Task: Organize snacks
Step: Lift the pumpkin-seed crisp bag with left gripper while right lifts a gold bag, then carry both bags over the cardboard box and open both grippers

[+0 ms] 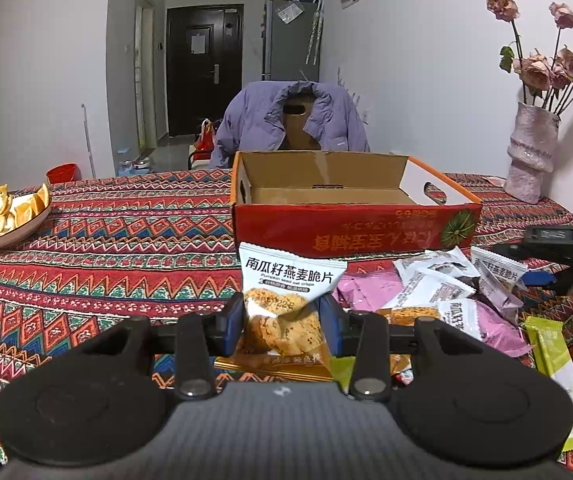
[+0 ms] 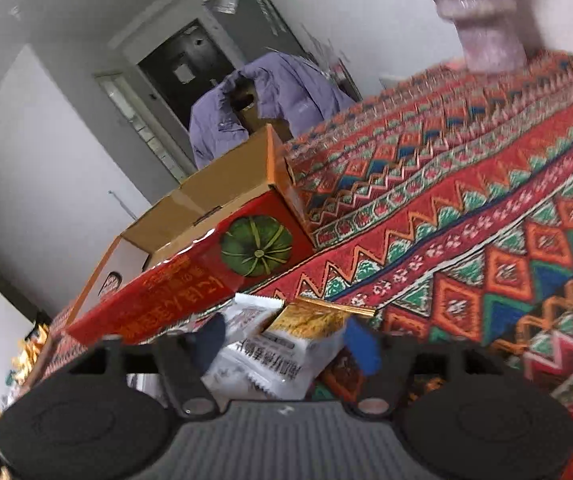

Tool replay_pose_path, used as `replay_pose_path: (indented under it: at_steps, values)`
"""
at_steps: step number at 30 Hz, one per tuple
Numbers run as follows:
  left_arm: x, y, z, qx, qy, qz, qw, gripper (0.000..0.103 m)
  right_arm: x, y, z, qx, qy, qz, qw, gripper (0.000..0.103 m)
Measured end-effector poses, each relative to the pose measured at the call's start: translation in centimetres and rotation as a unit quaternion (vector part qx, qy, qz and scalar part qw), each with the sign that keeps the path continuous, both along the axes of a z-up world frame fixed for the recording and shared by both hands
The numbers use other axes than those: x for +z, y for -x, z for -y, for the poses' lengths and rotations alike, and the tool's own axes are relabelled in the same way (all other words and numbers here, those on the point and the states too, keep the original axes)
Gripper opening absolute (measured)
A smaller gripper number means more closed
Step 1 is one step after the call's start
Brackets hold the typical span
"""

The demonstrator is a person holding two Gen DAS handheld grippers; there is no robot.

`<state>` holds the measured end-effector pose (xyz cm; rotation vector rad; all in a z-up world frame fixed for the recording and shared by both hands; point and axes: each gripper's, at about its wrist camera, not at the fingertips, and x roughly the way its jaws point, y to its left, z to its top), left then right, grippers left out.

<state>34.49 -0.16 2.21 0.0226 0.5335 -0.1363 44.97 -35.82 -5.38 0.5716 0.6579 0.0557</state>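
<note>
Left wrist view: your left hand-held gripper [image 1: 284,320] is pinching an oat crisp packet [image 1: 286,300] upright before the open box [image 1: 350,228]; your right hand-held gripper [image 2: 286,344], spread, is straddling packets [image 2: 278,360] on the desk [image 2: 466,220], ready for boxing.

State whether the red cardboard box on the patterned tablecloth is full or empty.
Empty, as far as visible: the red cardboard box shows bare brown floor and walls inside; its near inner corner is hidden.
</note>
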Motion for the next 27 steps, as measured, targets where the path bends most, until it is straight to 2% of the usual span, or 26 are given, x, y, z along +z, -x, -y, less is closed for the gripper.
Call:
replay_pose_path:
  at_steps: [3, 5, 7, 13, 18, 23, 27]
  values:
    - [-0.1, 0.1, 0.4, -0.002, -0.004, 0.0, 1.0, 0.041, 0.3, -1.1, -1.9, 0.017, 0.086, -0.001, 0.996, 0.063]
    - [-0.1, 0.2, 0.6, -0.002, -0.006, -0.001, 1.0, 0.041, 0.2, -1.4, -3.0, 0.031, 0.139, -0.001, 0.99, 0.049]
    - [0.0, 0.2, 0.7, -0.001, -0.006, -0.002, 1.0, 0.041, 0.3, -1.3, -3.0, 0.04, 0.164, -0.001, 0.986, 0.042]
    - [0.9, 1.0, 0.7, 0.006, -0.009, -0.003, 0.9999, 0.041, 1.4, 0.9, -1.8, 0.058, 0.213, 0.001, 0.975, 0.039]
    - [2.0, 3.1, 1.0, 0.01, -0.011, 0.003, 0.9999, 0.041, 3.9, 5.8, -0.8, 0.059, 0.221, 0.029, 0.973, 0.038]
    - [2.9, 5.6, 1.6, 0.014, -0.002, 0.011, 0.9998, 0.041, 7.3, 11.6, -0.9, 0.072, 0.215, 0.076, 0.971, 0.038]
    - [3.9, 6.0, 1.7, 0.016, -0.001, 0.021, 0.9997, 0.041, 9.2, 13.6, -1.4, 0.091, 0.209, 0.106, 0.968, 0.038]
